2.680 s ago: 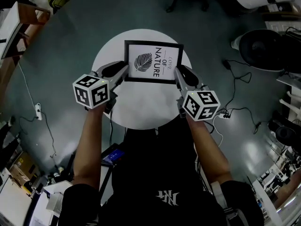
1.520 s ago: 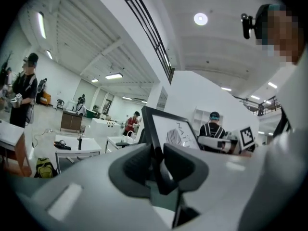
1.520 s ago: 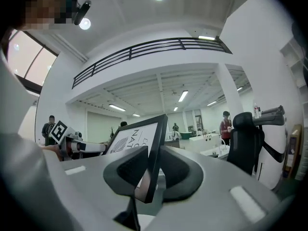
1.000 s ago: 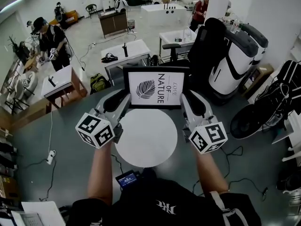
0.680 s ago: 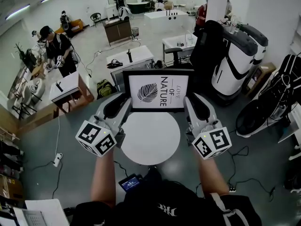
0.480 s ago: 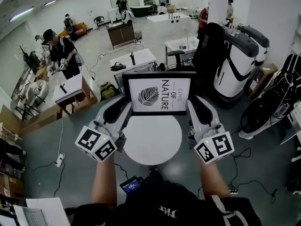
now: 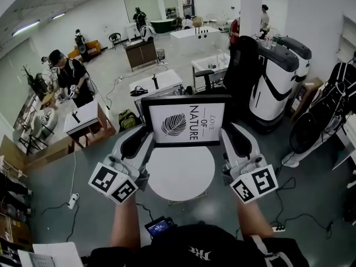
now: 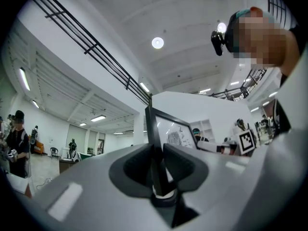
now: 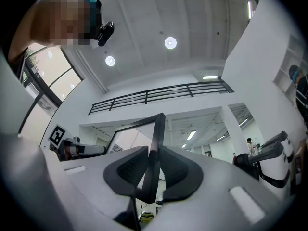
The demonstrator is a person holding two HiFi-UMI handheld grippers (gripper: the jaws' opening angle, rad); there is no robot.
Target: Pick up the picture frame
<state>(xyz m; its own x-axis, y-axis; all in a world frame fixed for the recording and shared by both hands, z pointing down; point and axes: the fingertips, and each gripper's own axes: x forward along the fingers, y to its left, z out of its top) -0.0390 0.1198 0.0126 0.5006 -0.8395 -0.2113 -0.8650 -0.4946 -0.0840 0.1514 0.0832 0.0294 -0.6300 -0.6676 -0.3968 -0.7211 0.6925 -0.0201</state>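
The left gripper (image 7: 144, 134) pinches the left edge of a black picture frame (image 7: 187, 121) holding a leaf print. The right gripper (image 7: 226, 133) pinches its right edge. Gripped on both sides, likely to stop it swinging, the frame is upright in the air, clear of the round white table (image 7: 181, 178) below.

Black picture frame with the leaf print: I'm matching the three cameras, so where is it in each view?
Head view: black picture frame at centre, above the round white table, held by the left gripper and right gripper.
Left gripper view: frame edge-on at centre, between the jaws.
Right gripper view: frame edge-on at centre, between the jaws.
Shared landmark: its leaf print, seen in the head view and left gripper view.
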